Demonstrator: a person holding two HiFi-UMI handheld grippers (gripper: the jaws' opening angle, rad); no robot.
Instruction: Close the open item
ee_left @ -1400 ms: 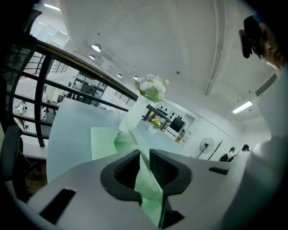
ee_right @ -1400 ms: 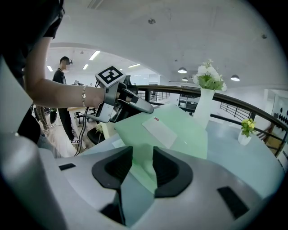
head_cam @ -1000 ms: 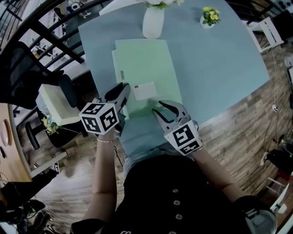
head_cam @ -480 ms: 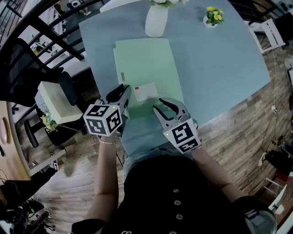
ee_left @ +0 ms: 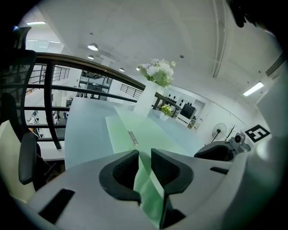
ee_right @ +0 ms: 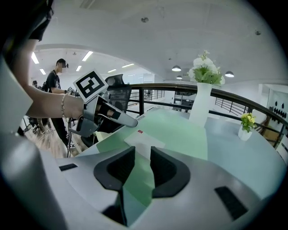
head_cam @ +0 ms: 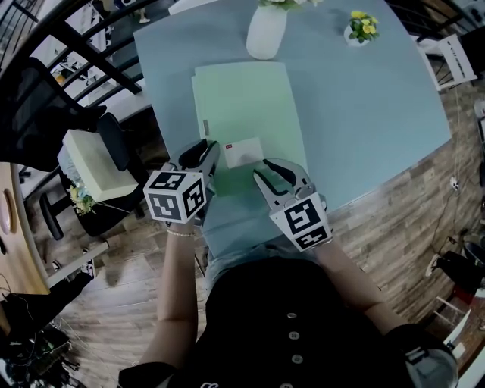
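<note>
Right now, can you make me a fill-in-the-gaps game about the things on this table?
The folder lying flat on the table is light ____.
The tall vase standing beyond the folder is ____.
The small pot holds ____ flowers.
Missing words: green; white; yellow.

This is looking like an office. Round lights (ee_left: 93, 46) are shining in the ceiling, a black desk chair (head_cam: 117, 151) is sitting by the big blue table (head_cam: 371, 114), and a person (ee_right: 55, 83) is standing farther back.
</note>
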